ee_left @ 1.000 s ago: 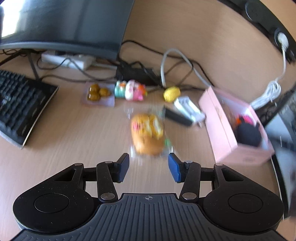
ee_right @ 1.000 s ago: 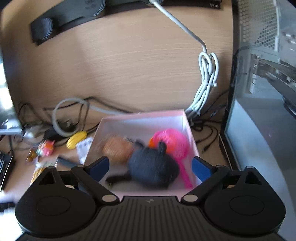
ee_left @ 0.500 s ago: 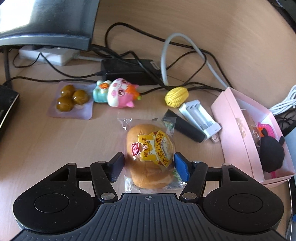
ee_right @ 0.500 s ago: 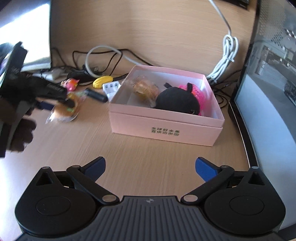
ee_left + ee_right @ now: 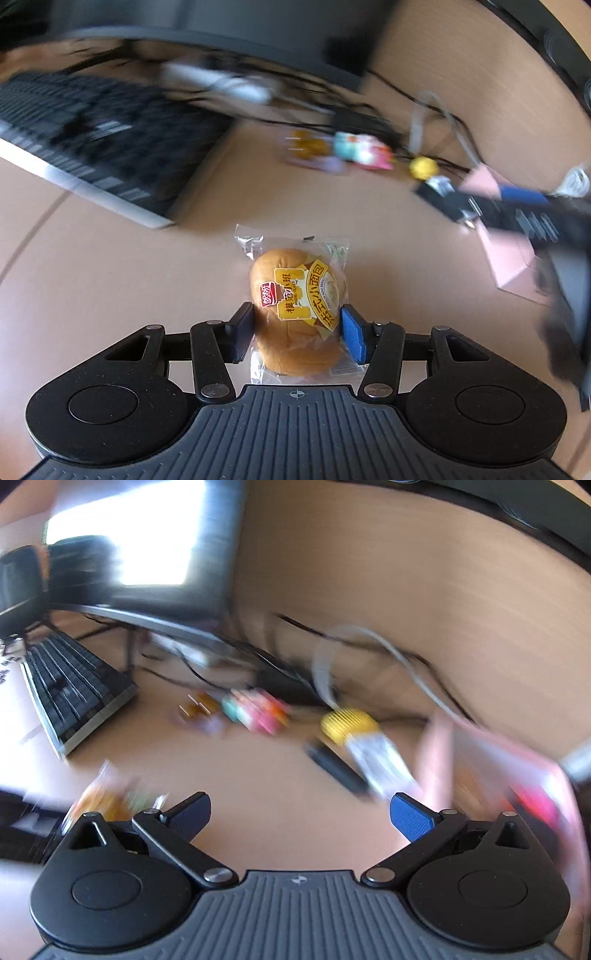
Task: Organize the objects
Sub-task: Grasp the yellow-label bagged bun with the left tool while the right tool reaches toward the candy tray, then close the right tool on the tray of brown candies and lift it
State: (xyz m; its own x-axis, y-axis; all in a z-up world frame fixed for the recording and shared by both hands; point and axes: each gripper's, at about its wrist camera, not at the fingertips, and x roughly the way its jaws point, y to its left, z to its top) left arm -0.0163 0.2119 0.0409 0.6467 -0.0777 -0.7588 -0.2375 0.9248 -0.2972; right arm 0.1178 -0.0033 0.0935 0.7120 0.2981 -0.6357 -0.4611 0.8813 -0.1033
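Observation:
My left gripper [image 5: 297, 332] is shut on a wrapped bread bun [image 5: 299, 310] and holds it above the wooden desk [image 5: 110, 288]. My right gripper [image 5: 301, 814] is open and empty, low over the desk, and shows blurred at the right of the left wrist view [image 5: 524, 206]. Ahead of it lie a black stick [image 5: 338, 771], a white charger [image 5: 384, 764] and a yellow corn toy [image 5: 349, 723]. The pink box [image 5: 517, 771] is at the right, blurred. A pink and teal toy [image 5: 255, 710] and a packet of brown balls [image 5: 199, 709] lie further left.
A black keyboard [image 5: 92, 147] lies at the left under a monitor [image 5: 221, 33]. Cables [image 5: 369, 646], a power strip [image 5: 218, 81] and a black adapter [image 5: 364, 123] run along the back wall.
My left gripper has closed on the bun and lifted it back toward the keyboard side. My right gripper has swung left from the pink box toward the small items. Both views are blurred by motion.

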